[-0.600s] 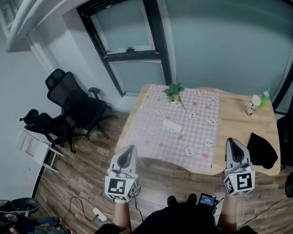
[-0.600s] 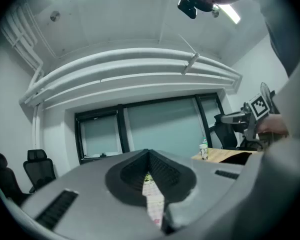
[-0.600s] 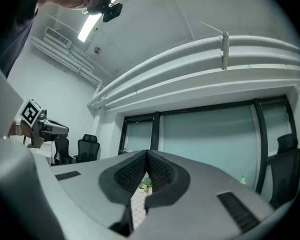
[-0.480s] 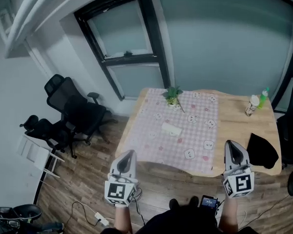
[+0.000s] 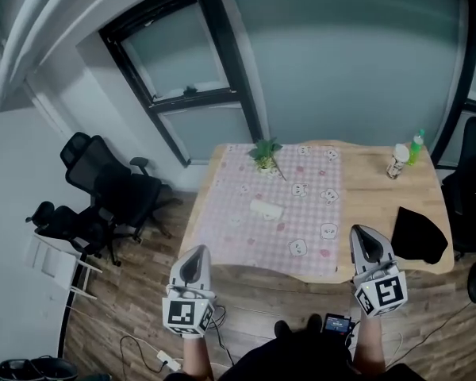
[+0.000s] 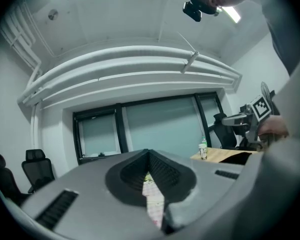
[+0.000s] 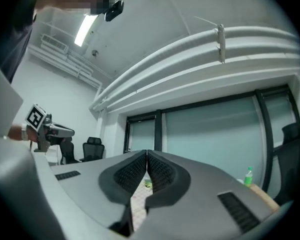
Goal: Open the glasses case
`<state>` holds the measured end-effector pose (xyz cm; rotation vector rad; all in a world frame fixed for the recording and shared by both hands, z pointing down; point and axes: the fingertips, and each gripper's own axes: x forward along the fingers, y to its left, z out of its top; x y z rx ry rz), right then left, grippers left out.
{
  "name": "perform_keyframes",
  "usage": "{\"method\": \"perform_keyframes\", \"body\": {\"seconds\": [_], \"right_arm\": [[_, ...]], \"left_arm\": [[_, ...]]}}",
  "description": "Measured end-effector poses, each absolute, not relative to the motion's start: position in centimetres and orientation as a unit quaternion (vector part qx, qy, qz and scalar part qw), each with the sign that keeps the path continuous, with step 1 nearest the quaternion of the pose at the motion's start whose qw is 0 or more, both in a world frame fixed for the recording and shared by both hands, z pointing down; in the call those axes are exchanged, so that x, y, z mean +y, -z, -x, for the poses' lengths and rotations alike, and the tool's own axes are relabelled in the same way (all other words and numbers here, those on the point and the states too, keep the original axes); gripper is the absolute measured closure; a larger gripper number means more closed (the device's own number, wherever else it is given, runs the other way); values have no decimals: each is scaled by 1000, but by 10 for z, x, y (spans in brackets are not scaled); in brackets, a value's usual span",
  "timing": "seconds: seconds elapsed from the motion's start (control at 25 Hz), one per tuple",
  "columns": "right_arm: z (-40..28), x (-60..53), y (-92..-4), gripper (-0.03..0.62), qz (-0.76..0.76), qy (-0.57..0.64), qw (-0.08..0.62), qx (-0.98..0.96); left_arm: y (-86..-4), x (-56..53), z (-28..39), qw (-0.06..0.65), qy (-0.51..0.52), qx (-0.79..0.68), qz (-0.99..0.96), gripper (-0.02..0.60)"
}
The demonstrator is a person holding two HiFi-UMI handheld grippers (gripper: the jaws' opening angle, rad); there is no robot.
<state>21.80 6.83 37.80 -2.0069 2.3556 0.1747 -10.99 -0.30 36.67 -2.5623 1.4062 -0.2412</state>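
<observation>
The glasses case (image 5: 266,209) is a small pale oblong lying on the pink checked cloth (image 5: 301,213) of the wooden table (image 5: 381,201), left of the cloth's middle. Both grippers are held level short of the table's near edge, well away from the case. My left gripper (image 5: 195,255) is shut with nothing in it, its jaws meeting at the tip in the left gripper view (image 6: 149,156). My right gripper (image 5: 364,236) is likewise shut and holds nothing (image 7: 147,156). The case is too small to make out in either gripper view.
A potted plant (image 5: 263,153) stands at the cloth's far edge. A white bottle (image 5: 397,162) and a green bottle (image 5: 416,145) stand at the far right corner. A black cloth-like thing (image 5: 416,235) lies on the right end. Black office chairs (image 5: 111,189) stand left of the table, another chair (image 5: 468,197) on the right.
The table has slid up and left in the head view as the camera shifted. Both grippers stay shut and sit slightly lower and further left in the picture.
</observation>
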Motion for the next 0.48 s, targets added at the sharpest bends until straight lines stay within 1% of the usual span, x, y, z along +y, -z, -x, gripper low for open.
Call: {"method": "perform_keyframes", "body": {"seconds": [0.48], "right_arm": [[-245, 55, -394, 576, 632, -39, 45, 772]], "left_arm": [[-373, -11, 90, 89, 88, 501, 856, 582]]}}
